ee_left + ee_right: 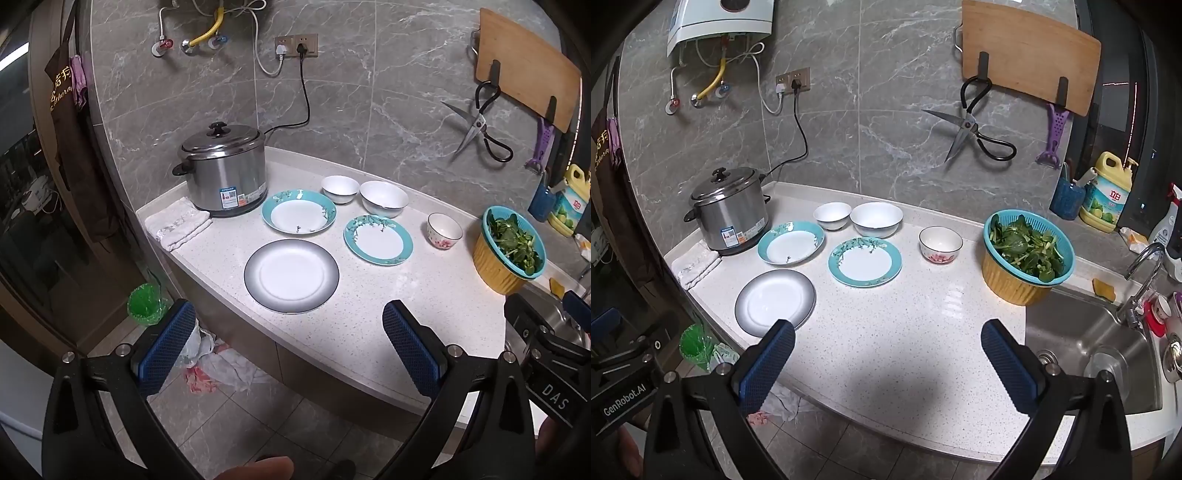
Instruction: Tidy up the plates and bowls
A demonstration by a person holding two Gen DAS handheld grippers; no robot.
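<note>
speckled counter (905,332), plates (865,263), bowls (876,218), cooker (729,214)

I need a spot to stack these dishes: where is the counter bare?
Bare: the front stretch between the grey-rimmed plate, the teal plate and the sink. Crowded: the back, from the rice cooker to the vegetable basket.

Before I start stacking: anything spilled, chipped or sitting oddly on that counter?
Nothing stands out. The grey-rimmed white plate, two teal-rimmed plates and three bowls all sit upright and apart on the speckled white counter; no spills or chips visible.
</note>
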